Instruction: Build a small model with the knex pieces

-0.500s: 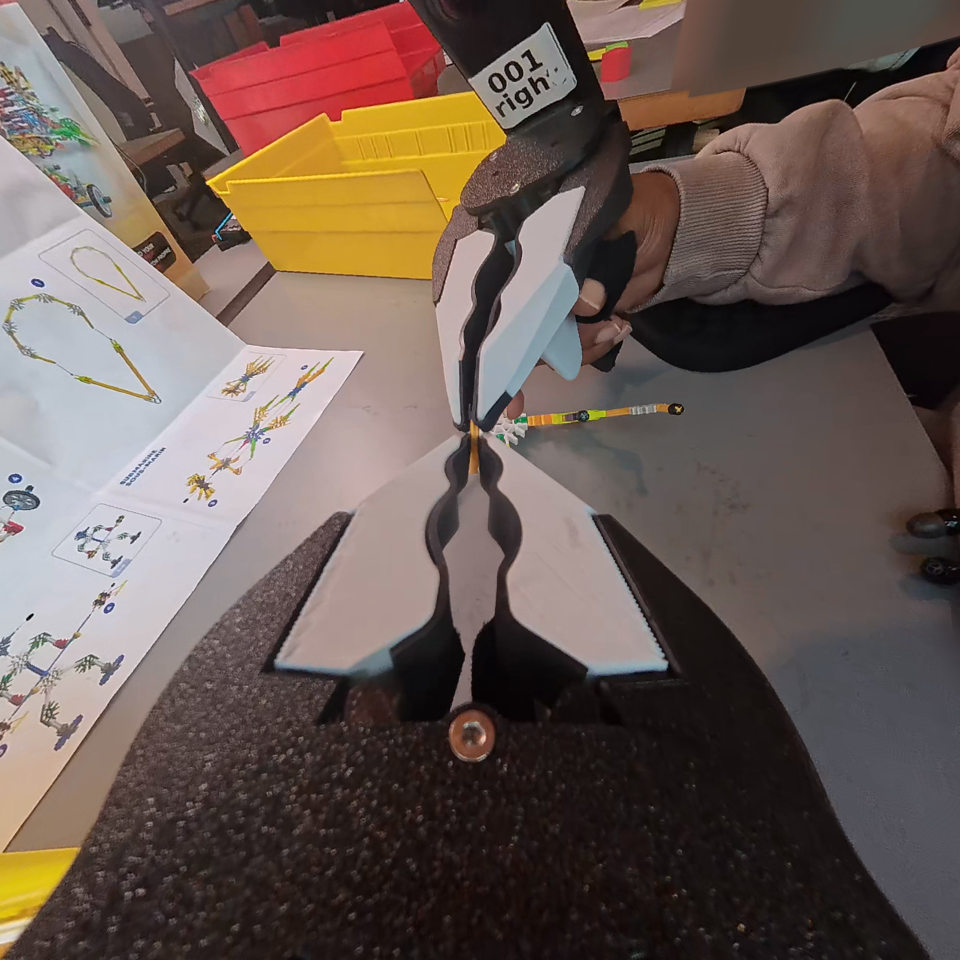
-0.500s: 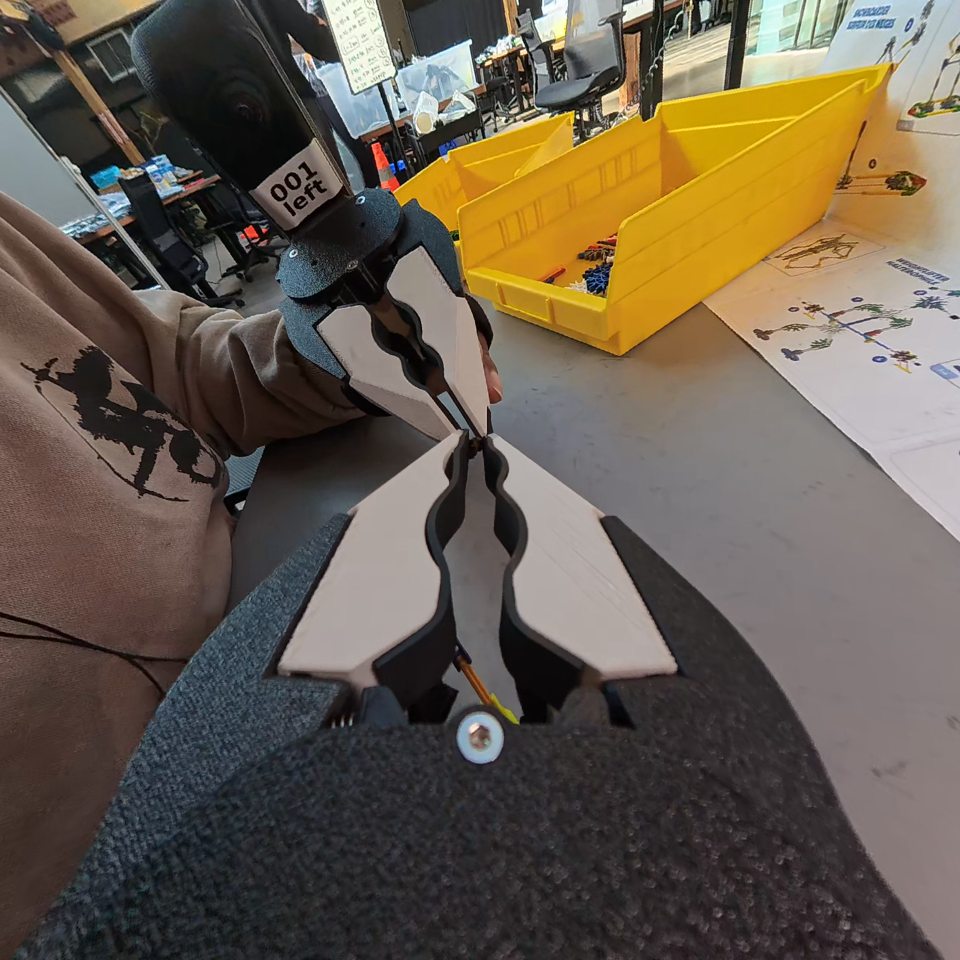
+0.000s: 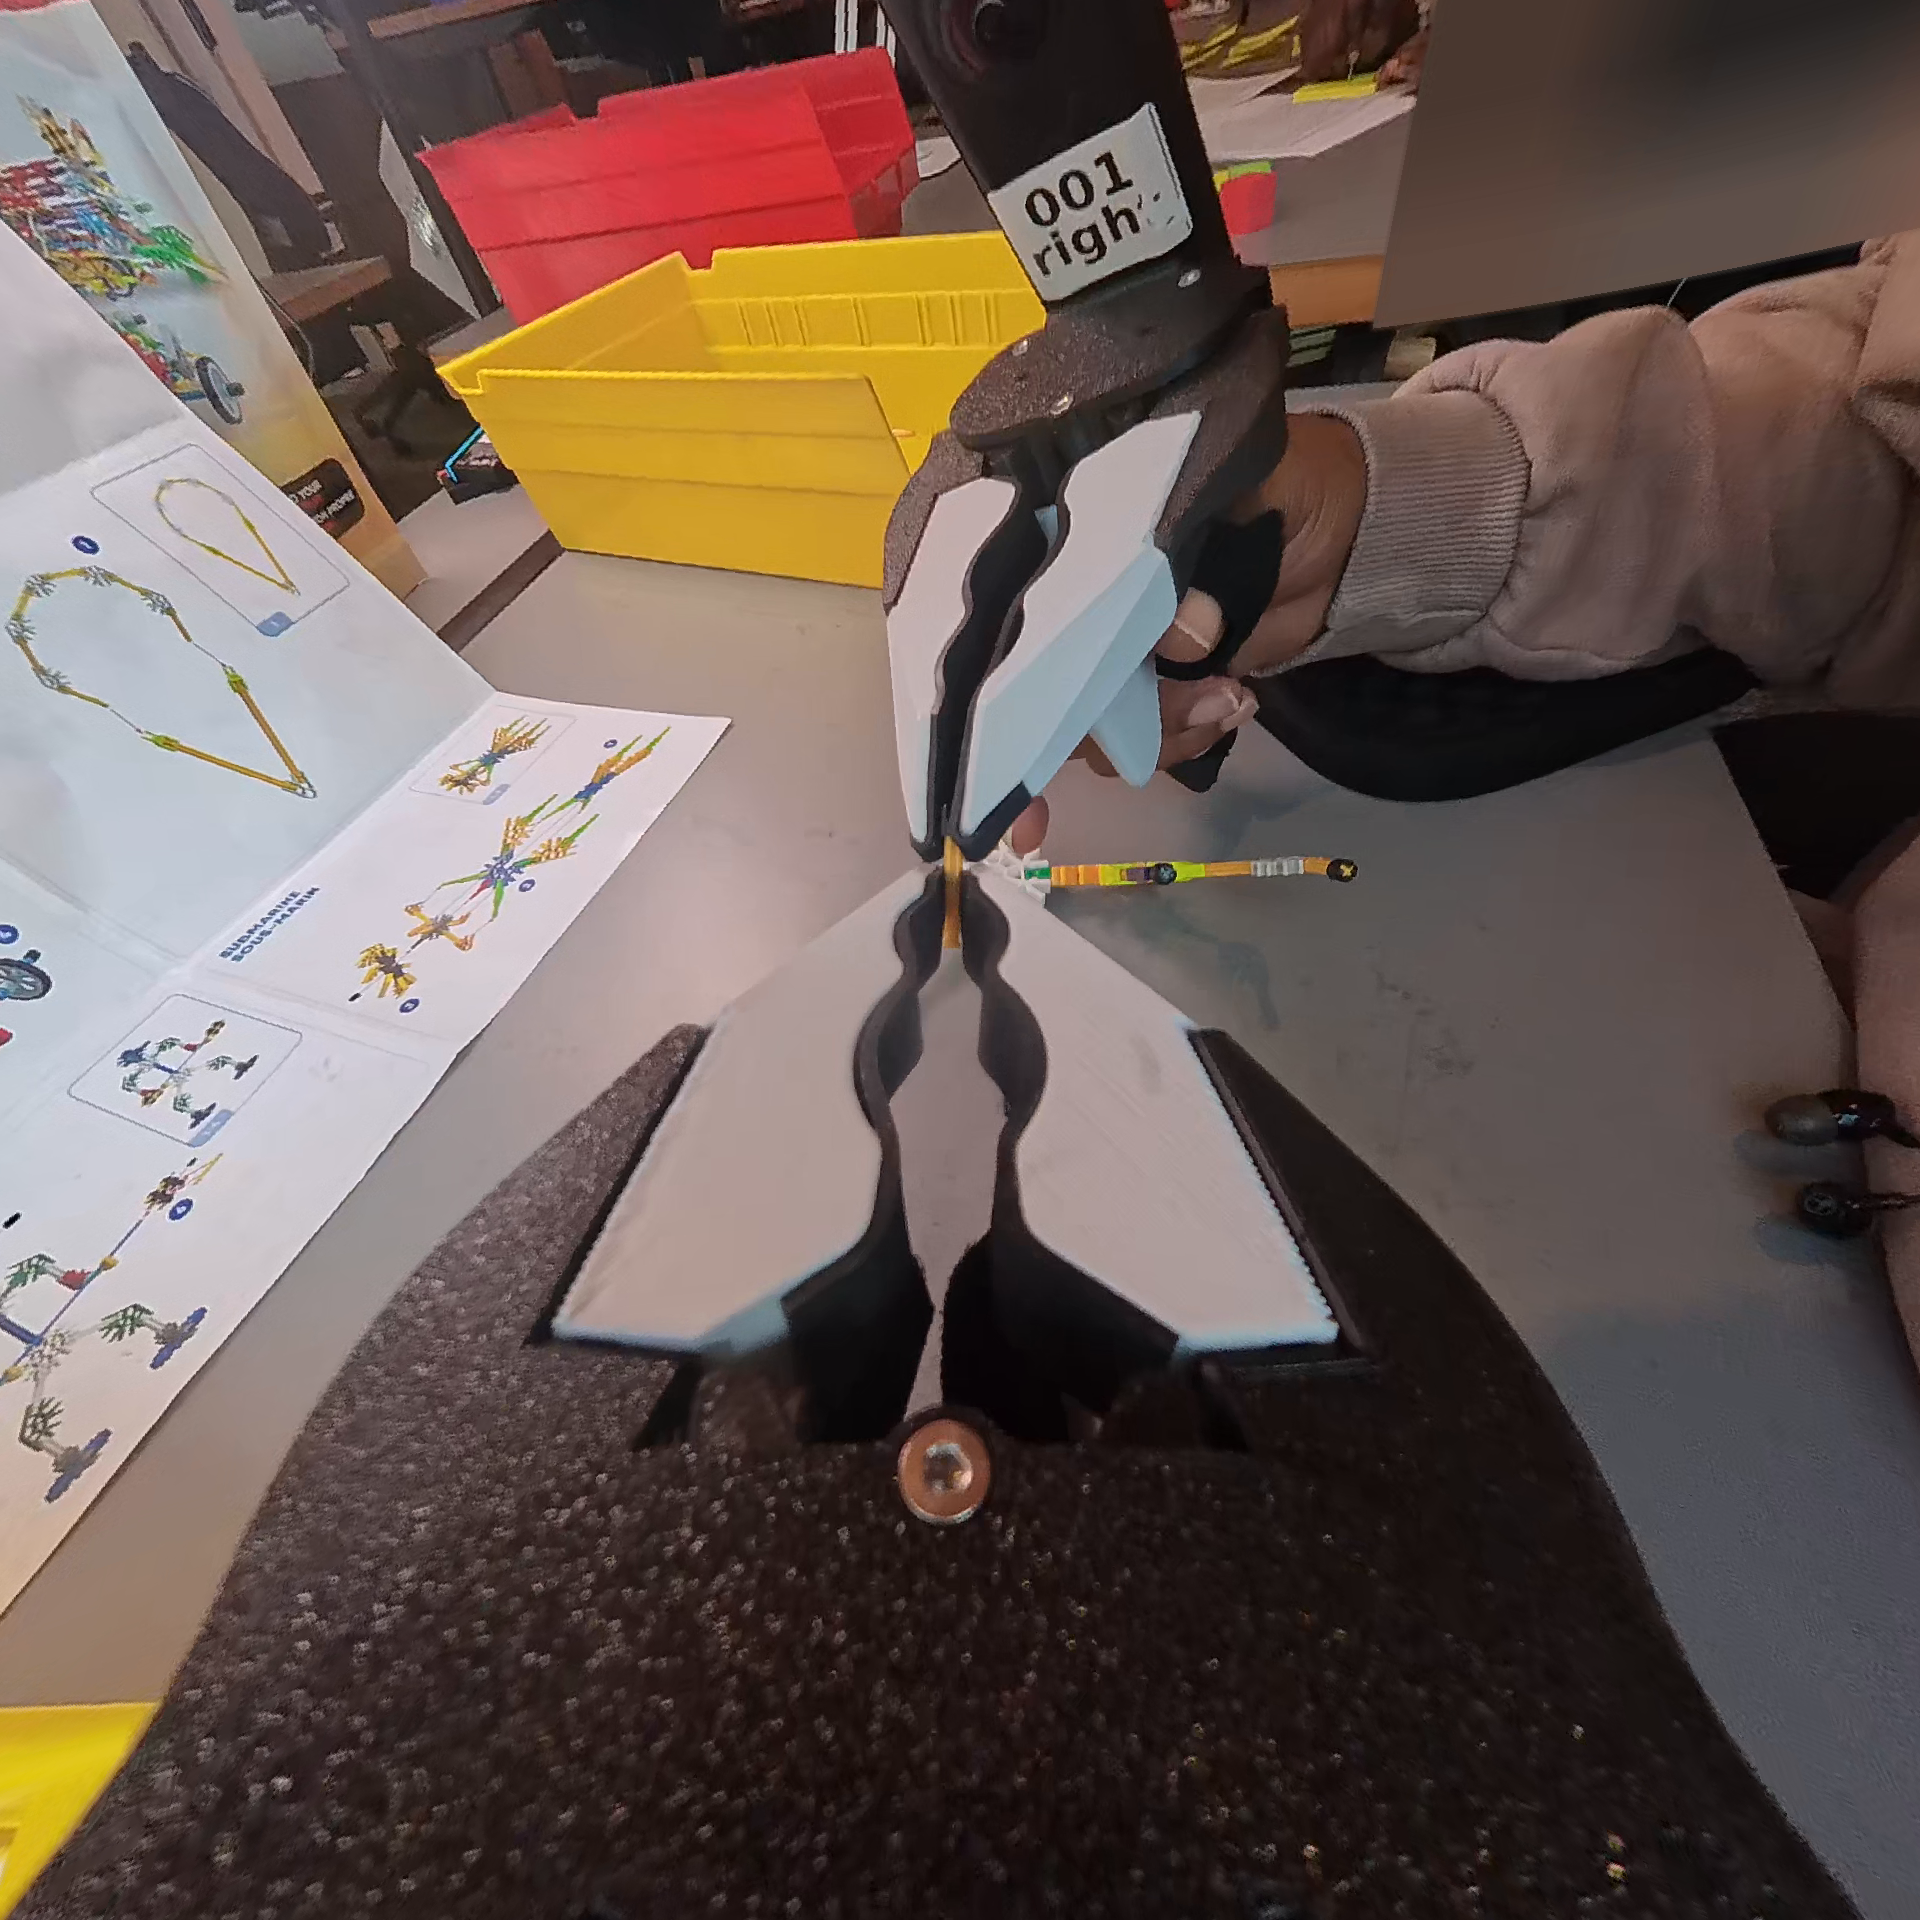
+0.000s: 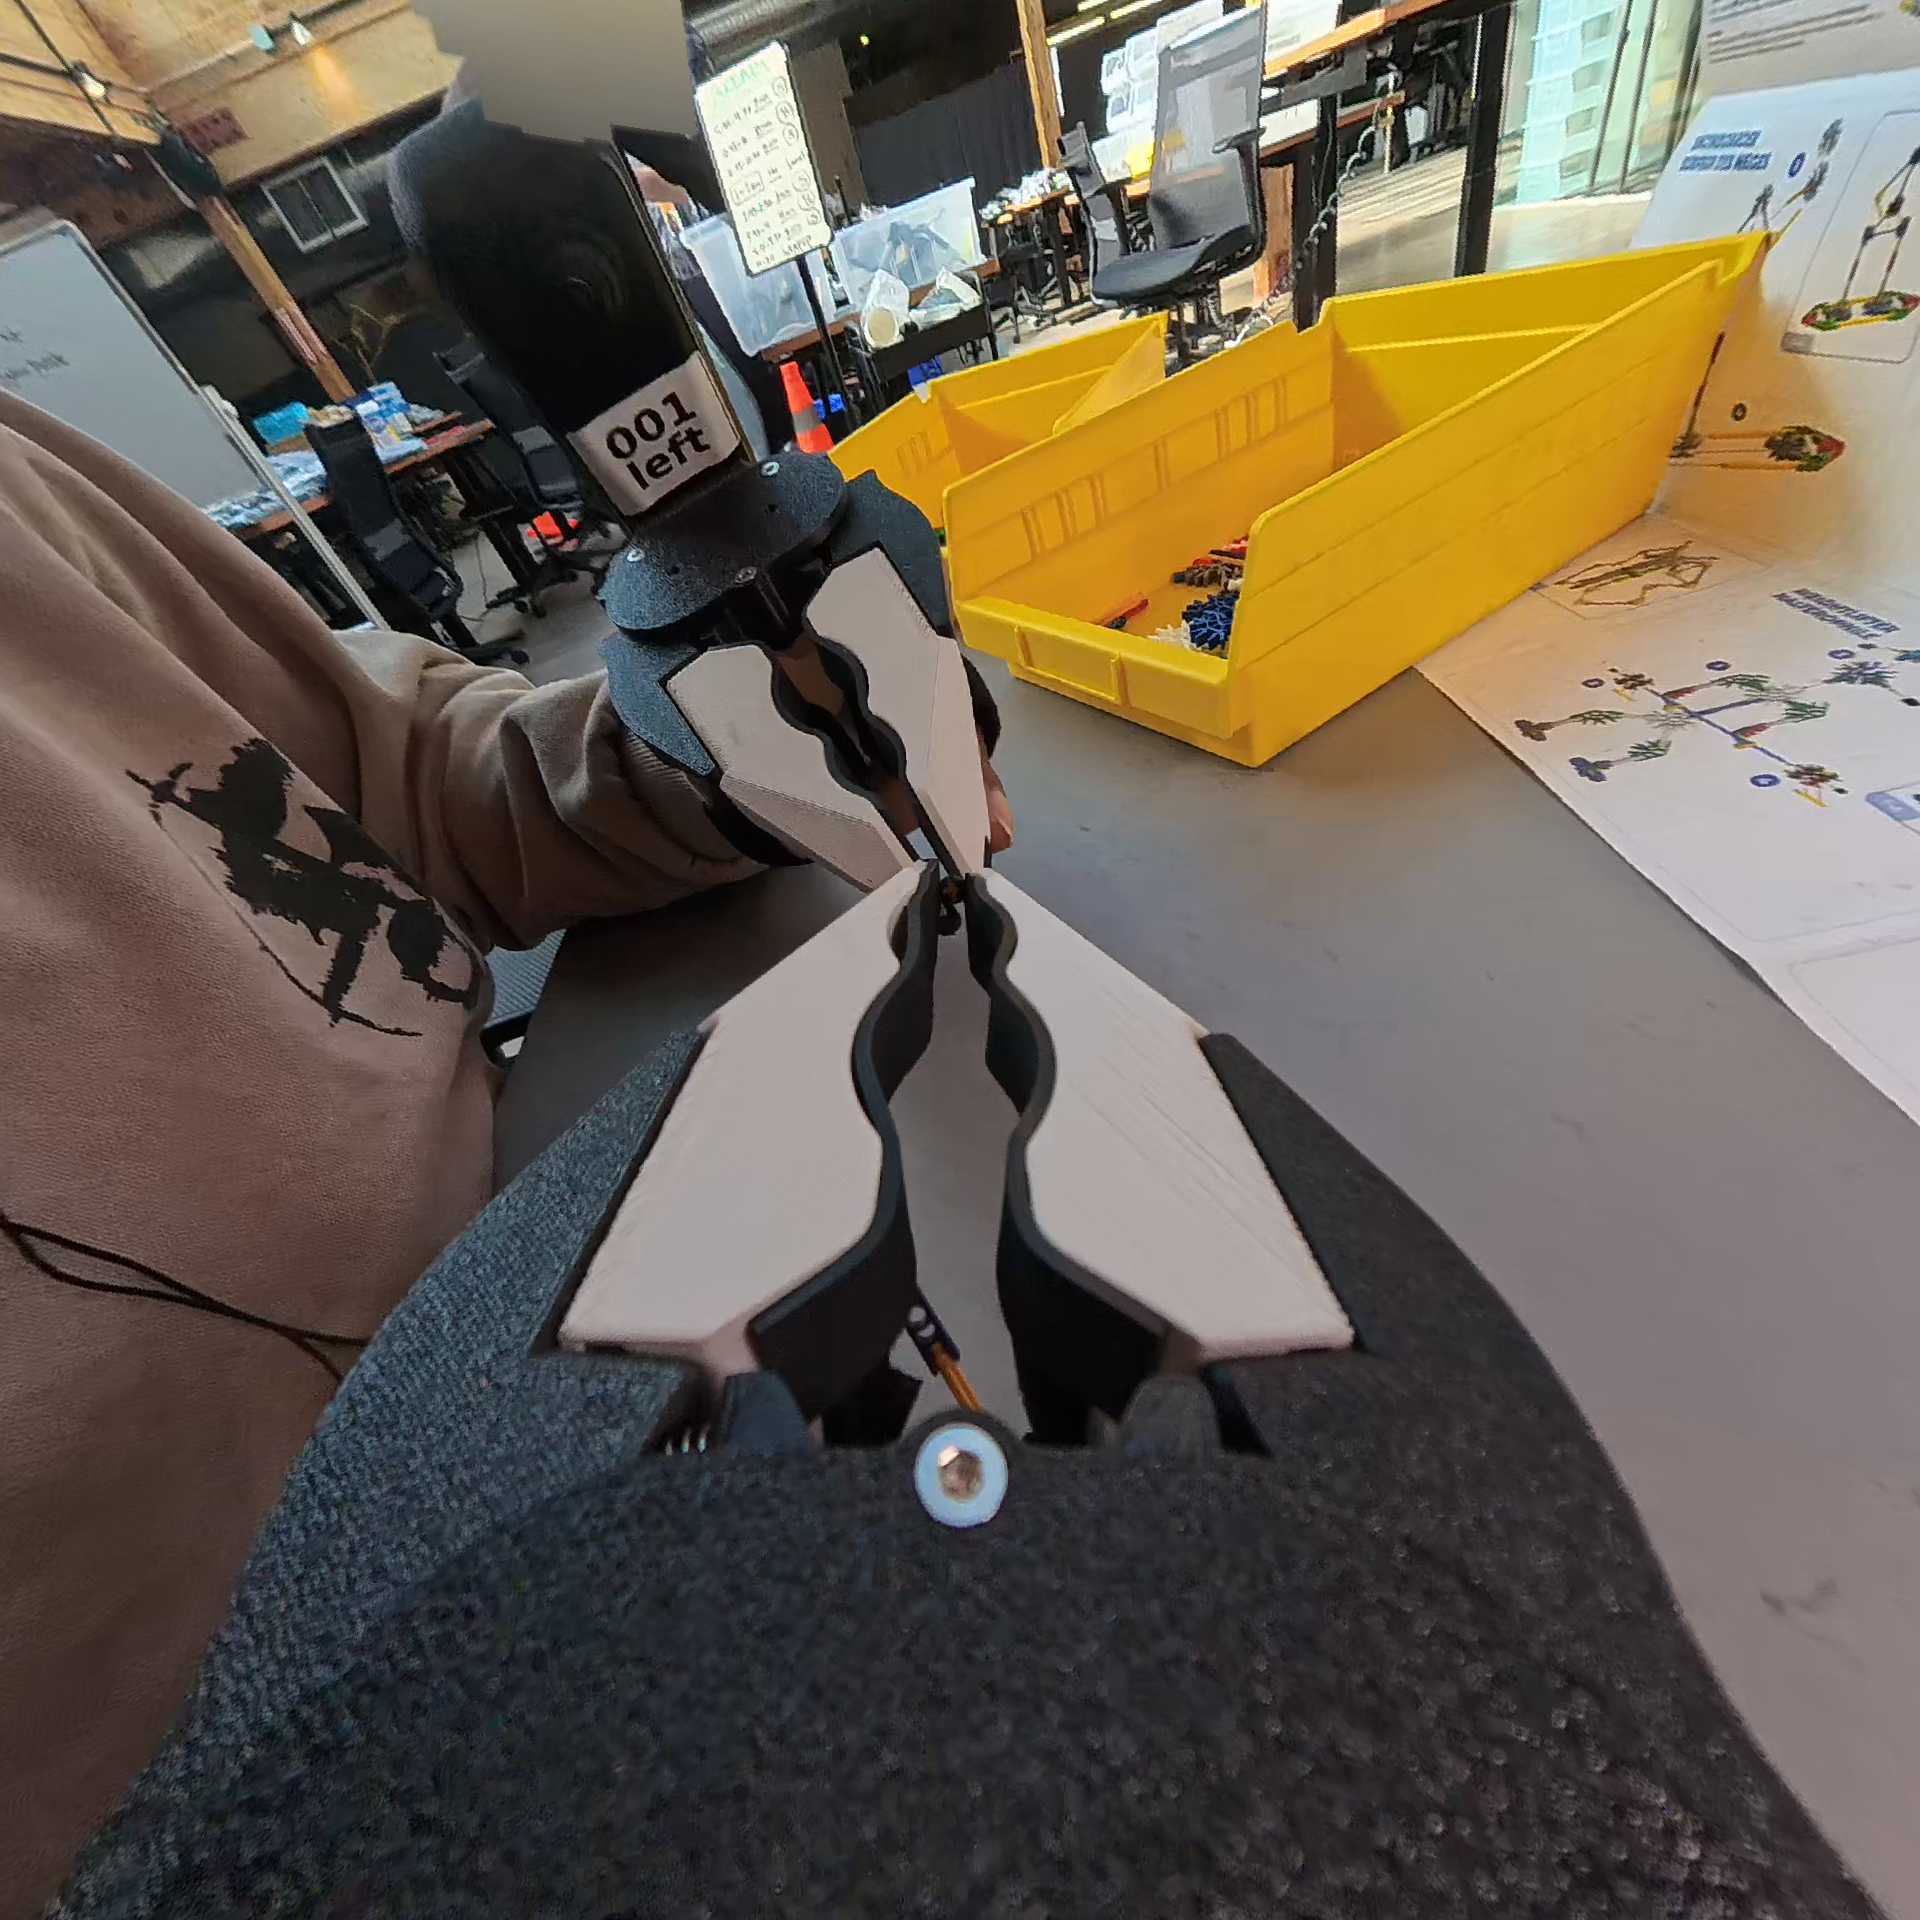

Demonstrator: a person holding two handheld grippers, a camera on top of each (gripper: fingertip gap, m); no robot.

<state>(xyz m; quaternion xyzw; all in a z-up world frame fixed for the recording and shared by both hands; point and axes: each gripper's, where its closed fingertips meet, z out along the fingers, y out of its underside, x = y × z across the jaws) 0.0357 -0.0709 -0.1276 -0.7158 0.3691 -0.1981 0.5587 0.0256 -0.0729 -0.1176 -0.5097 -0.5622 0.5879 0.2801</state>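
Both of my grippers meet tip to tip above the grey table point(image 3: 1455, 1091). My left gripper point(image 3: 951, 894) has its jaws closed on a thin yellow rod point(image 3: 952, 909) that stands upright between the fingertips. My right gripper point(image 3: 948, 831) comes down from above, jaws pinched together on the upper end of the same rod. From the right wrist camera, the right gripper point(image 4: 943, 894) and left gripper point(image 4: 940, 847) again touch at the tips, with a small dark and yellow piece caught between them.

Just beside the meeting point, a white snowflake-shaped connector point(image 3: 1018, 864) joins the rod; a chain of rods point(image 3: 1195, 871) in yellow, green and grey runs off to the right from it, above the table, ending in a dark connector.

An instruction sheet point(image 3: 312, 852) lies flat at the left. A yellow bin point(image 3: 707, 457) sits behind the grippers, a red bin point(image 3: 665, 177) beyond it. In the right wrist view, a yellow bin point(image 4: 1351, 582) holds loose coloured pieces point(image 4: 1205, 613).
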